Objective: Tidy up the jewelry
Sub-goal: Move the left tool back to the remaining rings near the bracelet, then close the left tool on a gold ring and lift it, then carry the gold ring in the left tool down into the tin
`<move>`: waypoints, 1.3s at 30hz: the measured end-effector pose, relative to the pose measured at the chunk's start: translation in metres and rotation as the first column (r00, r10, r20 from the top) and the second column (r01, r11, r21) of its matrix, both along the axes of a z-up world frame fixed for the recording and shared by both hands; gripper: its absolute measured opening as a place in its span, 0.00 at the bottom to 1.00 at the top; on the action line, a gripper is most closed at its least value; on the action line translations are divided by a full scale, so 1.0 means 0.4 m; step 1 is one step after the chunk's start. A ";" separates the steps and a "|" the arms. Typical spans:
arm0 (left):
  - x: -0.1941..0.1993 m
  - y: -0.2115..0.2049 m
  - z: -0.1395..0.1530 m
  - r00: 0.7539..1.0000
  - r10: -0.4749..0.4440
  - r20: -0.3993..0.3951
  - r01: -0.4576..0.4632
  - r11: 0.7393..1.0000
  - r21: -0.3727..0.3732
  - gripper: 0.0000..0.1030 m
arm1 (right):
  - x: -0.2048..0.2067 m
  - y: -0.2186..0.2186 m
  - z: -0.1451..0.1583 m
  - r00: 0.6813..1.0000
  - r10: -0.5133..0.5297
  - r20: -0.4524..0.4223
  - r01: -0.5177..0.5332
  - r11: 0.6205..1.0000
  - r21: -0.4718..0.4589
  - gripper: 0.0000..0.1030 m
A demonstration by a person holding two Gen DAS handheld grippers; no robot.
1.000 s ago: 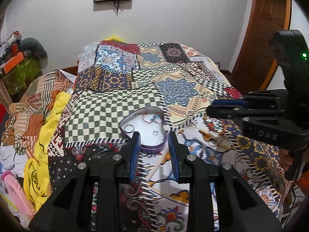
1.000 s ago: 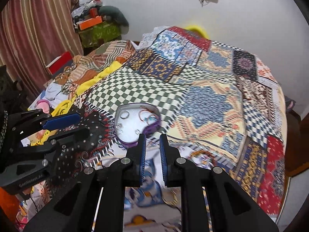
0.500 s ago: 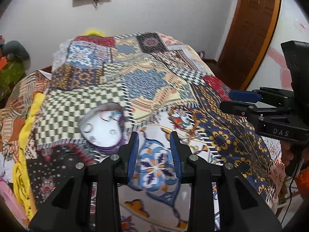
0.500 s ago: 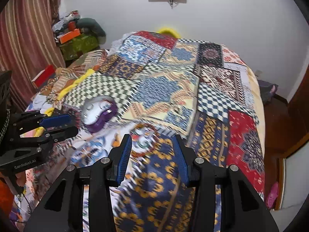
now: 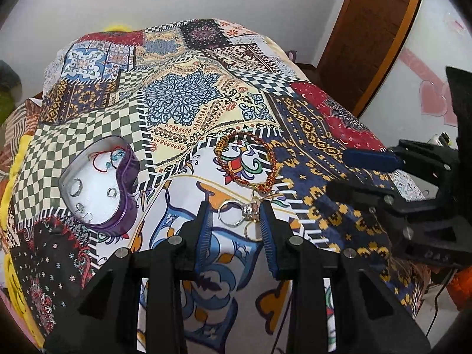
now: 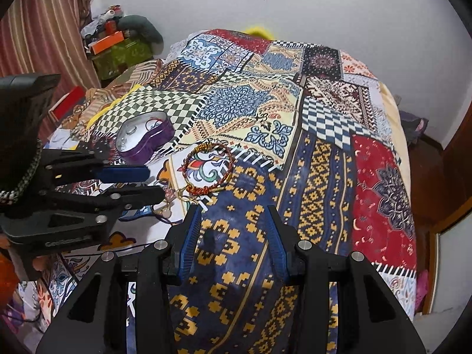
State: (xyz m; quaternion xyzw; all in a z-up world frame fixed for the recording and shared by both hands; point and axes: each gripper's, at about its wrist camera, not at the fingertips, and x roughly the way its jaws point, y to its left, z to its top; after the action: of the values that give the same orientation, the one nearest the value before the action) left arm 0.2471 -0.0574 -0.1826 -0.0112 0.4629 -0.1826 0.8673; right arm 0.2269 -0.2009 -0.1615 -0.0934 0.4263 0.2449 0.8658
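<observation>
A purple heart-shaped tin (image 5: 100, 183) lies open on the patchwork bedspread, with rings and thin bracelets inside; it also shows in the right wrist view (image 6: 144, 140). A red-and-gold braided bracelet (image 5: 271, 159) lies to its right, also in the right wrist view (image 6: 206, 169). A metal key ring with a clasp (image 5: 236, 215) lies between the open fingers of my left gripper (image 5: 234, 209). My right gripper (image 6: 234, 215) is open and empty over the navy-and-gold patch, right of the bracelet.
The patchwork bedspread (image 6: 324, 135) covers the whole bed. Clothes and boxes pile up at the left bedside (image 6: 118, 50). A wooden door (image 5: 368, 29) stands at the right, and the bed edge drops off on the right (image 6: 413, 236).
Both grippers have swung right, away from the tin. The left gripper now straddles the key ring, and the right gripper has opened from nearly shut.
</observation>
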 end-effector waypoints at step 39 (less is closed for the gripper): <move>-0.095 0.132 0.038 0.992 0.097 0.082 -0.095 0.995 -0.027 0.29 | 0.017 0.173 -0.070 0.982 0.157 -0.108 -0.161 0.987 -0.025 0.14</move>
State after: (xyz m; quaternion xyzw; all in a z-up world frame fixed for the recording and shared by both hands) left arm 0.2090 -0.0047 -0.1675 -0.0358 0.4233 -0.1465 0.8933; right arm 0.2337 -0.1317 -0.1895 -0.1287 0.4667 0.3106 0.8181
